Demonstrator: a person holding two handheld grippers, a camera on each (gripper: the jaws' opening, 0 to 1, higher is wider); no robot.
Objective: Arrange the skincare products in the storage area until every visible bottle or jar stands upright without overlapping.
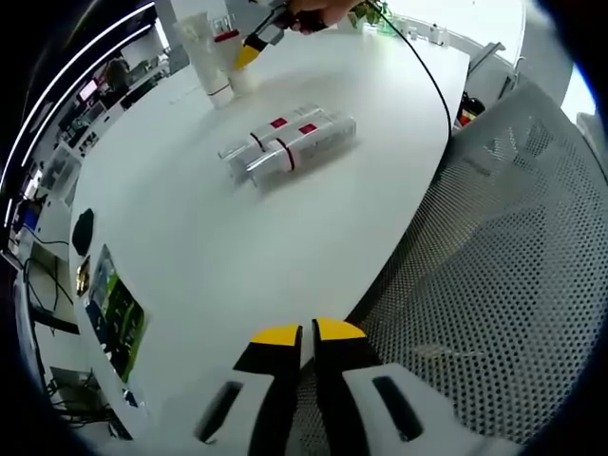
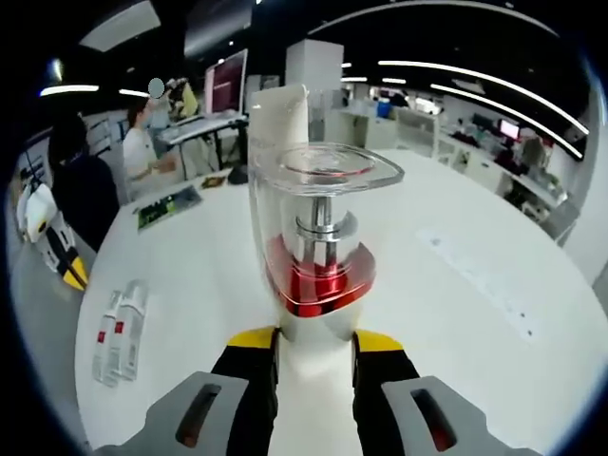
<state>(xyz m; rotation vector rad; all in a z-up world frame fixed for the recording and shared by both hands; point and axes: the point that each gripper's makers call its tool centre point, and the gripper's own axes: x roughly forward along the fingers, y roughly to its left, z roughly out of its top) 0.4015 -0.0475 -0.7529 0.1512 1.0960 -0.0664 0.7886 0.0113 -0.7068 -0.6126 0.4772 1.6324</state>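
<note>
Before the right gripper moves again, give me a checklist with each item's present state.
1. Right gripper around the clear pump bottle: ok, jaws on either side of its base.
2. Pump bottle upright: ok.
3. White tube behind it upright: ok; whether they touch: cannot tell.
4. Two clear bottles standing: not ok, both lie flat, side by side on the white table.
5. Left gripper free: ok, shut on nothing, at the table edge by a mesh chair.
6. Firmness of the grip: cannot tell.
</note>
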